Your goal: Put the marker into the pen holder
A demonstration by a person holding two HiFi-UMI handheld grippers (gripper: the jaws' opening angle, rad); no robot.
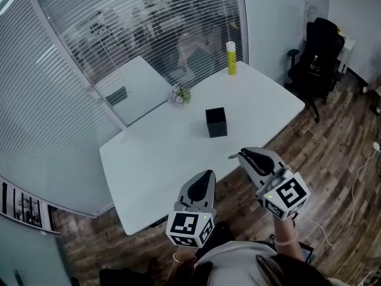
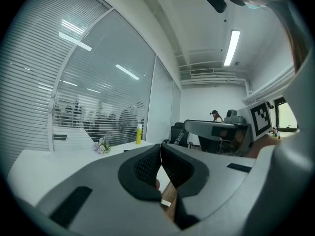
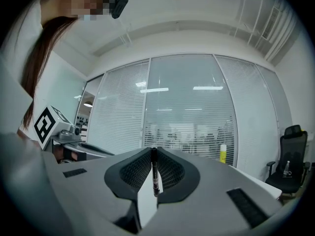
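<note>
right gripper (image 3: 153,154) clamps a black marker (image 3: 154,176); left gripper (image 2: 160,149) is pinched together, empty. black pen holder (image 1: 216,122) stands at 12 o'clock on the white table (image 1: 155,159).

Smooth plastic, matt surfaces, wood underfoot

The table (image 1: 161,159) top looks smooth, matt white, and the floor (image 1: 333,159) is streaky brown wood planking. The pen holder (image 1: 216,122) reads matt black. The right gripper (image 3: 153,150) has a smooth grey plastic shell and black dimpled pads (image 3: 135,171). The marker (image 3: 154,173) barrel is glossy black.
</note>
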